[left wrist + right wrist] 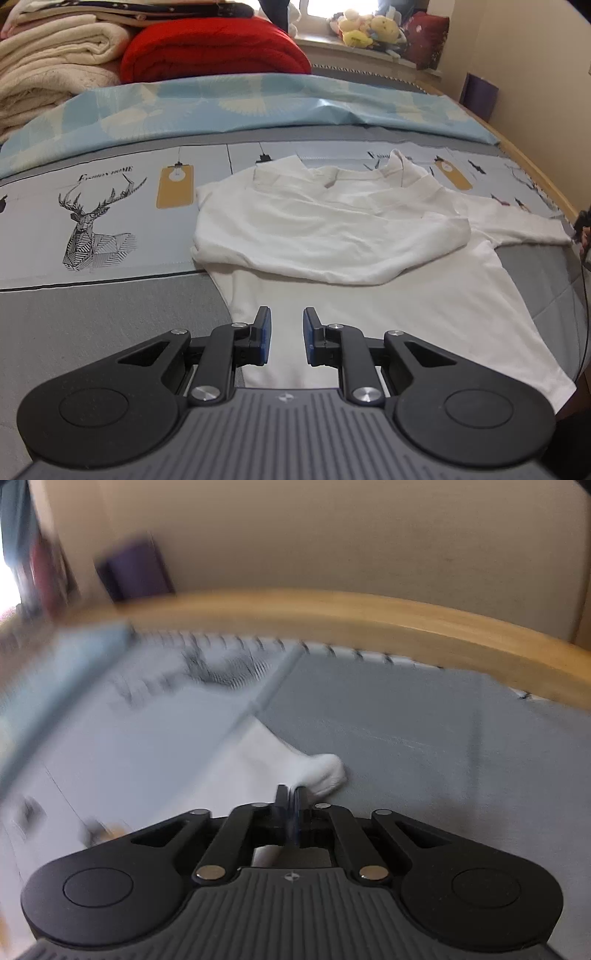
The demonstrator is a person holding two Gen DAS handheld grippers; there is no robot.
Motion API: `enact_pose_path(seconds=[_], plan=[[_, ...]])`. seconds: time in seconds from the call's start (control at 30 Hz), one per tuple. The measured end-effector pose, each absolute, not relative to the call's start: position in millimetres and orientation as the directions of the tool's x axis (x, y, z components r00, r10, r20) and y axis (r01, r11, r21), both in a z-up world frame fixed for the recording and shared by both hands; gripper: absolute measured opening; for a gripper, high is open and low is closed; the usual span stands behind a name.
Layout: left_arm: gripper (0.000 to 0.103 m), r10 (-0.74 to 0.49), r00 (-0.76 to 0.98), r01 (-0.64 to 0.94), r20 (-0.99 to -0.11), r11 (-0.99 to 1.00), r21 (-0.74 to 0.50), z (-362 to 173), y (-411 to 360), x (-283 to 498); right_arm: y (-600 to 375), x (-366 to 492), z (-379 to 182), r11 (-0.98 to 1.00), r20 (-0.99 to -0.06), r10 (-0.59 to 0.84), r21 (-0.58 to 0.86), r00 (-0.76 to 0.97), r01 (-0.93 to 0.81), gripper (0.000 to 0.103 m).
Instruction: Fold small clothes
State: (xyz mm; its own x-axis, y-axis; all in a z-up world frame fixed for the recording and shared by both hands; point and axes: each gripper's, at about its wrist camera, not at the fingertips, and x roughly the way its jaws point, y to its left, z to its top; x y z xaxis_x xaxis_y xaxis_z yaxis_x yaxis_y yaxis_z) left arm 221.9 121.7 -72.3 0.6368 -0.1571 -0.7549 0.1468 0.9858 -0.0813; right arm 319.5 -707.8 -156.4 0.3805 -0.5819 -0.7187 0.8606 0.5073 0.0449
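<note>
The shirt [332, 236] is white and lies spread on the bed [110, 325], right in front of the left gripper [287, 332]. Its left side is folded over the middle. One sleeve [524, 230] sticks out far to the right of that gripper, all the way to the right gripper [583, 236] at the picture's edge.

The left gripper hangs over the near hem. Its blue pads [266, 328] have a small gap between them and nothing is in the gap.

The right gripper [291, 805] is pinched on the sleeve [317, 771]. The jaws are almost together, with white cloth between them. The cuff pokes out just past the tips. This view is blurry.

Past the shirt, to the left gripper's far left, sit a red blanket [214, 48] and cream blankets [48, 66]. Stuffed toys [369, 27] sit on the sill far ahead. A wood rail [369, 616] runs along the bed past the right gripper.
</note>
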Motion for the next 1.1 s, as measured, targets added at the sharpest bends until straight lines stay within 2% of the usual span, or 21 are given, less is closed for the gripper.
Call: enact_pose_path(seconds=[0.07,0.17,0.2,0.3,0.33,0.43,0.5,0.57,0.63,0.67,0.7,0.73,0.77,0.87,0.97,1.03,1.1], plan=[[0.02,-0.162,0.642,0.134,-0.749,0.986,-0.098,-70.5,126.0,221.7,-682.8,311.4,-139.8,0.502,-0.654,-0.648,0.02,0.391,0.865,0.014],[0.02,-0.17,0.655,0.125,-0.736,0.985,-0.117,-68.9,130.0,219.3,-620.8,309.1,-121.0,0.674,-0.612,-0.547,0.082,0.571,0.734,0.023],[0.02,-0.172,0.656,0.124,-0.735,0.985,-0.12,-70.2,131.1,218.6,-595.2,308.5,-116.1,0.742,-0.602,-0.478,0.112,0.64,0.66,0.023],[0.02,-0.156,0.654,0.116,-0.74,0.988,-0.105,-74.0,133.5,217.0,-514.7,311.8,-108.5,0.896,-0.591,-0.131,0.274,0.796,0.35,0.023],[0.02,-0.151,0.656,0.114,-0.74,0.988,-0.101,-74.5,135.0,216.5,-483.0,313.1,-108.8,0.916,-0.588,0.007,0.328,0.809,0.23,0.023],[0.02,-0.146,0.661,0.097,-0.736,0.989,-0.109,-74.9,143.9,213.5,-409.4,324.5,-119.6,0.902,-0.606,0.288,0.431,0.742,0.001,0.027],[0.02,-0.143,0.661,0.087,-0.736,0.99,-0.113,-74.9,150.7,211.0,-373.9,331.9,-129.3,0.916,-0.639,0.319,0.397,0.7,-0.055,0.043],[0.02,-0.138,0.665,0.082,-0.734,0.99,-0.112,-74.3,156.7,208.0,-349.0,340.5,-141.3,0.931,-0.675,0.303,0.361,0.673,-0.057,0.05],[0.02,-0.135,0.665,0.078,-0.735,0.991,-0.111,-74.3,162.4,206.1,-332.3,347.5,-152.1,0.938,-0.714,0.288,0.345,0.639,-0.037,0.051],[0.02,-0.132,0.666,0.075,-0.734,0.991,-0.109,-73.7,164.9,205.9,-324.4,345.5,-155.9,0.946,-0.73,0.265,0.323,0.63,-0.024,0.05],[0.02,-0.128,0.671,0.07,-0.73,0.992,-0.109,-72.5,167.9,205.4,-317.5,347.6,-159.3,0.956,-0.755,0.235,0.293,0.612,-0.006,0.041],[0.02,-0.126,0.676,0.062,-0.726,0.992,-0.113,-71.0,170.9,205.2,-310.1,344.9,-162.7,0.96,-0.767,0.224,0.281,0.601,0.002,0.026],[0.02,-0.125,0.682,0.051,-0.721,0.991,-0.124,-68.8,175.2,204.7,-303.5,338.3,-159.2,0.957,-0.765,0.234,0.29,0.601,-0.004,0.004],[0.02,-0.116,0.697,0.015,-0.708,0.989,-0.147,-62.7,188.8,203.4,-269.8,326.8,-124.5,0.95,-0.71,0.259,0.311,0.654,-0.038,0.003],[0.02,-0.105,0.715,-0.018,-0.691,0.986,-0.169,-57.3,203.3,199.8,-202.3,327.8,-81.7,0.908,-0.663,0.375,0.404,0.649,-0.112,0.003],[0.02,-0.085,0.71,-0.05,-0.699,0.984,-0.171,-58.4,212.0,198.3,-146.1,329.2,-51.6,0.843,-0.611,0.496,0.51,0.617,-0.172,0.003],[0.02,-0.071,0.697,-0.087,-0.713,0.979,-0.183,-61.2,222.0,197.9,-88.1,326.5,-13.8,0.705,-0.504,0.676,0.656,0.538,-0.271,0.004]])
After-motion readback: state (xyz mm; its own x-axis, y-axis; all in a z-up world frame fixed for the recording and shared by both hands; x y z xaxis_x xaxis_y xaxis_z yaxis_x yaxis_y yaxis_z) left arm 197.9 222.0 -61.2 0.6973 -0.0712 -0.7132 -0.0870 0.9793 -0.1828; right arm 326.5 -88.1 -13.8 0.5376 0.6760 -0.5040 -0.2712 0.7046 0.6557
